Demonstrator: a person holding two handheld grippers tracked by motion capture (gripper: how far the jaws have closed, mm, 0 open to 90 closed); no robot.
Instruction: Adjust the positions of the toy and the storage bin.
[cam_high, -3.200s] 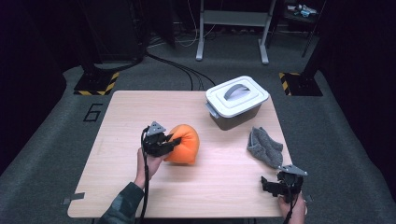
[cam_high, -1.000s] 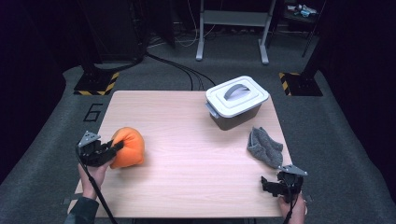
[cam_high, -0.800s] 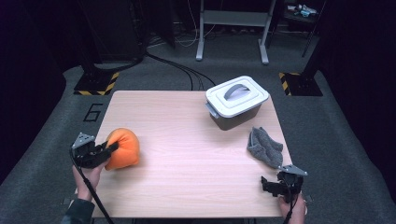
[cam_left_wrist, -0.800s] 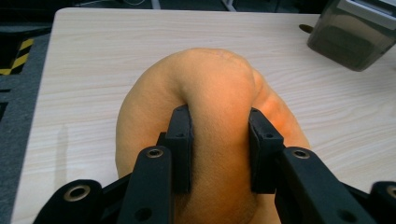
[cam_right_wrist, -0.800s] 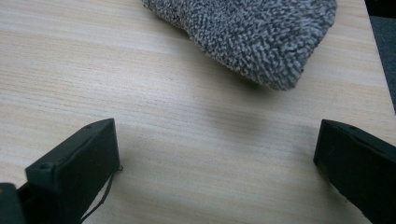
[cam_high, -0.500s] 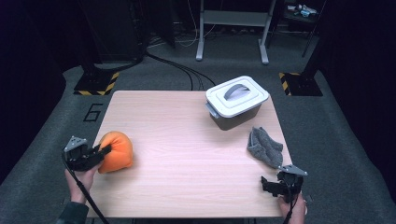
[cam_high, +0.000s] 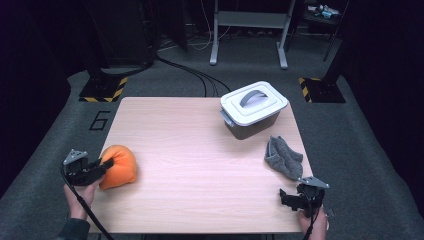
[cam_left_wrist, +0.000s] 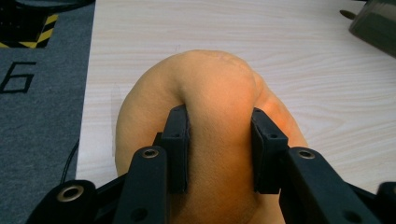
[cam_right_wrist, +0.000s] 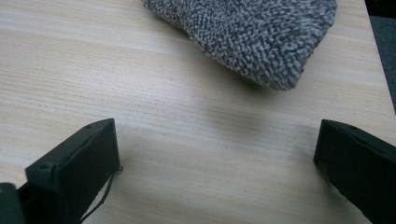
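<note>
Cushion (cam_high: 119, 166) now at table's (cam_high: 200, 140) left edge, dragged from centre; our left gripper (cam_left_wrist: 219, 154) pinches it, jaws just easing apart, so release looks near. Right gripper (cam_right_wrist: 215, 158) idle, gaping near sock (cam_right_wrist: 252, 37).

The pale wood surface (cam_high: 200, 130) stands on grey carpet (cam_high: 350, 150) in a dark room. A "6" (cam_high: 100, 120) marks the floor beside it. Yellow-black striped plates (cam_high: 102, 89) lie behind, with black cables (cam_high: 190, 70) and a grey metal frame (cam_high: 248, 22) farther back.
</note>
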